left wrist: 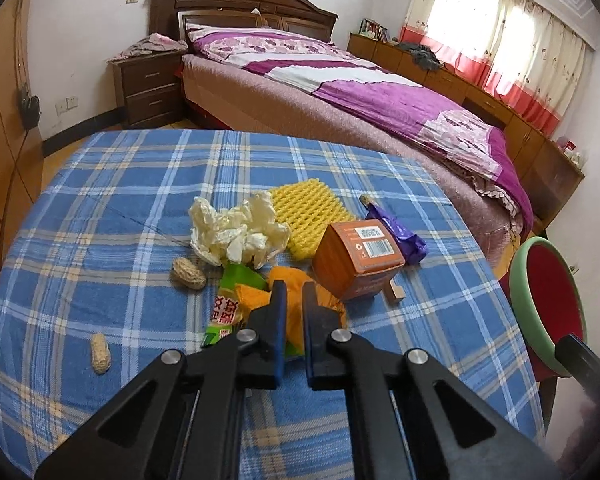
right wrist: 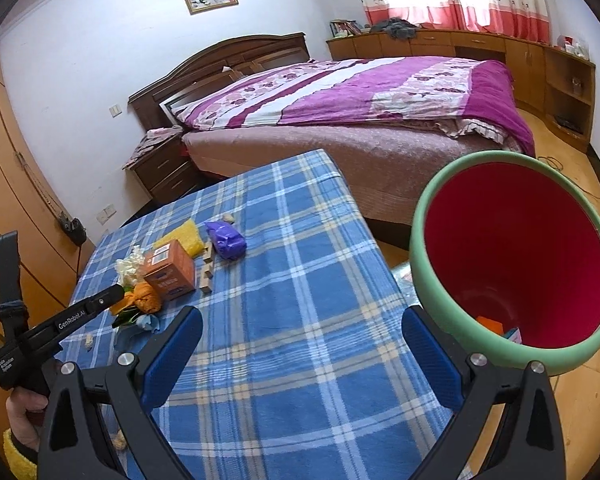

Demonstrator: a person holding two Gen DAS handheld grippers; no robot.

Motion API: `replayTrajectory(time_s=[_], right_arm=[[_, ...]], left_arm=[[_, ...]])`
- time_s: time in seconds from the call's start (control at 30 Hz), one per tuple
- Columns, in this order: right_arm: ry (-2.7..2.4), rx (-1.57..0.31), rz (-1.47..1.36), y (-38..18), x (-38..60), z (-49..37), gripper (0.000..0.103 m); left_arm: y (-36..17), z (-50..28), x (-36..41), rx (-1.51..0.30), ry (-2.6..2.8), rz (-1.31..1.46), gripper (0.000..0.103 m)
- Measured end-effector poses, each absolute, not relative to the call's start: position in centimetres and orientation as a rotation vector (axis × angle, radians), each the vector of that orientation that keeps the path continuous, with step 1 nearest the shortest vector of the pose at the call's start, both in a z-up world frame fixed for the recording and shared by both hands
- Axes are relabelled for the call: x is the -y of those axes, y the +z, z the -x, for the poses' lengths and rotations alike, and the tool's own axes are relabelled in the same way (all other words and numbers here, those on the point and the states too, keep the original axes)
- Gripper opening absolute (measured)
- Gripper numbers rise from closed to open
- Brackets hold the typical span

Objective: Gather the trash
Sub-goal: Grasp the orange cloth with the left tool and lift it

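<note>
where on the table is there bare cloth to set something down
Bare cloth runs along the near-right of the table, between the open right tool and the bin, and on the far side beyond the yellow foam net. It is crowded mid-left around the orange box and crumpled tissue.

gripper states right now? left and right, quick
Left gripper: closed on the orange peel.
Right gripper: open, nothing between its fingers, above the plaid tablecloth.
</note>
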State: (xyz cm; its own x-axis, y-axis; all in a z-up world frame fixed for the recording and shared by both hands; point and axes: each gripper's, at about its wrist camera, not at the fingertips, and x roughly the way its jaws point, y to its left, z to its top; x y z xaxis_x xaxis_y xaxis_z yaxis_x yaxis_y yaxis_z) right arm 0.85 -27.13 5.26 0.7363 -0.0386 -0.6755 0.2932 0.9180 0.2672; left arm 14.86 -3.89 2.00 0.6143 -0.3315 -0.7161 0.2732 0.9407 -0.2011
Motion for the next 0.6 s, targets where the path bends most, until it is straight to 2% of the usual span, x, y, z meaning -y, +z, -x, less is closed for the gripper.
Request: replayTrajectory(time_s=[0.03, 0.07, 0.17, 0.2, 0.6], right_arm=[[-0.184, -0.725, -0.371, 5.3, 27.0, -0.8, 0.102], [-0.182, -0.727, -0.368, 5.3, 26.9, -0.9, 0.102], [-0.18, -0.731, -0.368, 5.2, 26.8, -0.8, 0.102], [-0.18, -0.732, -0.369, 5.1, 26.8, -0.8, 0.102], [-0.191, -0.737, -0.389, 4.6, 27.5, -0.7, 0.102]], left_arm=[[2.0, -14.8, 3.7, -0.841, -0.348, 0.083, 0.006], [1.9, -14.9, 3.6, -0.843, -0.344, 0.091, 0.011], [1.8, -15.0, 3.6, -0.843, -0.34, 0.102, 0.038], [1.8, -15.0, 3.6, -0.839, -0.339, 0.103, 0.041], [-0.3, -16.6, 6.8, -0.911, -0.349, -0.024, 0.043]])
